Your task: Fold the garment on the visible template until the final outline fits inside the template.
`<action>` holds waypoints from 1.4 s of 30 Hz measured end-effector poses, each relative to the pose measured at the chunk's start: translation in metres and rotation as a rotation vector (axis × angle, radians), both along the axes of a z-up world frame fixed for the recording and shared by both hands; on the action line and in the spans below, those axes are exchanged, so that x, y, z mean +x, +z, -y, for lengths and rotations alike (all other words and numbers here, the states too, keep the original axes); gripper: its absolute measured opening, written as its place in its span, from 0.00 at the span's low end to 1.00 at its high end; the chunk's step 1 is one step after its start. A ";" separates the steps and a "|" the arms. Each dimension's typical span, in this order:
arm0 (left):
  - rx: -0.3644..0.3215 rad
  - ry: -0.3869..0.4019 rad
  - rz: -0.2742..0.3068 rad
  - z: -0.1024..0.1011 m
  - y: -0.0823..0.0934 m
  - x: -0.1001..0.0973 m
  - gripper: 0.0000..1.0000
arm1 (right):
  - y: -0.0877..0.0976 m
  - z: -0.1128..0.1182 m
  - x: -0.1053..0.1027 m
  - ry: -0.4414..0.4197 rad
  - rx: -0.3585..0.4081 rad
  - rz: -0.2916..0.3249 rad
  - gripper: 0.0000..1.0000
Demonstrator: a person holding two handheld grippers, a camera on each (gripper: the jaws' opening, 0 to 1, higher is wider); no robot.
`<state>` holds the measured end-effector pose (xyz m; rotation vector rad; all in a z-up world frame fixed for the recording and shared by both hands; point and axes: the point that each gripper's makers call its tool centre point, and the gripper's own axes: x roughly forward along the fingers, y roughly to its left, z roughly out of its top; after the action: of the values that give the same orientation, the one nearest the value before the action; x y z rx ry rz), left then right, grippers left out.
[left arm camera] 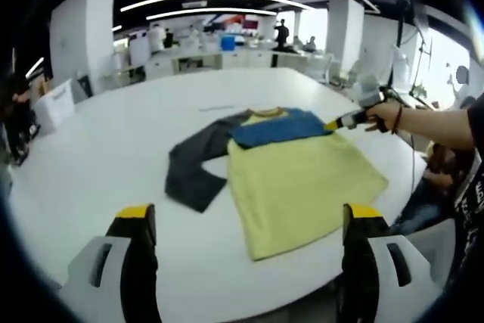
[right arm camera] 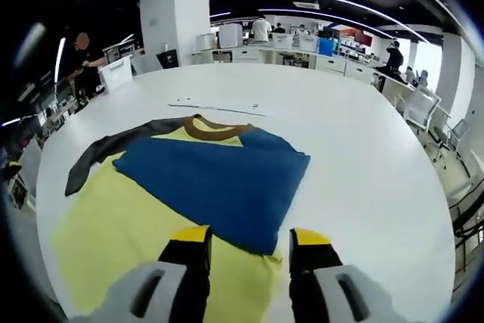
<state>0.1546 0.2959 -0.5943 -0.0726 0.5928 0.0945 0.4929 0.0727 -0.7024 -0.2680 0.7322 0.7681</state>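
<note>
The T-shirt [left arm camera: 302,179], yellow-bodied with a blue sleeve [right arm camera: 219,179] folded across the chest and a dark grey sleeve [left arm camera: 198,166] spread out, is seen flat on the white worktop [left arm camera: 98,164], well ahead of the left tool [left arm camera: 249,221], whose jaws are wide apart and empty. The right tool [right arm camera: 248,238] is held just over the blue sleeve's near edge, jaws partly parted, nothing gripped. The fabric is judged light, limp and prone to sagging; the grey cuff is best pinched through both layers.

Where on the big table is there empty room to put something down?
The white round table is bare beyond the blue folded sleeve, and past the brown collar. The yellow shirt and dark grey sleeve crowd the middle.
</note>
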 end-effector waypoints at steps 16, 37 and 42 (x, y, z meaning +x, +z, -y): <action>-0.002 0.006 -0.019 -0.001 -0.006 -0.003 0.99 | -0.020 0.013 0.001 -0.044 -0.019 -0.063 0.12; -0.007 0.010 -0.049 -0.006 -0.014 0.000 0.97 | -0.016 0.020 -0.004 -0.006 -0.050 -0.039 0.00; -0.009 0.010 -0.056 -0.007 -0.017 0.001 0.97 | -0.015 0.027 -0.002 -0.005 -0.062 -0.040 0.00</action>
<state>0.1552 0.3033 -0.6111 -0.0821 0.6485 0.1040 0.4914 0.0456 -0.7176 -0.3074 0.7955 0.7482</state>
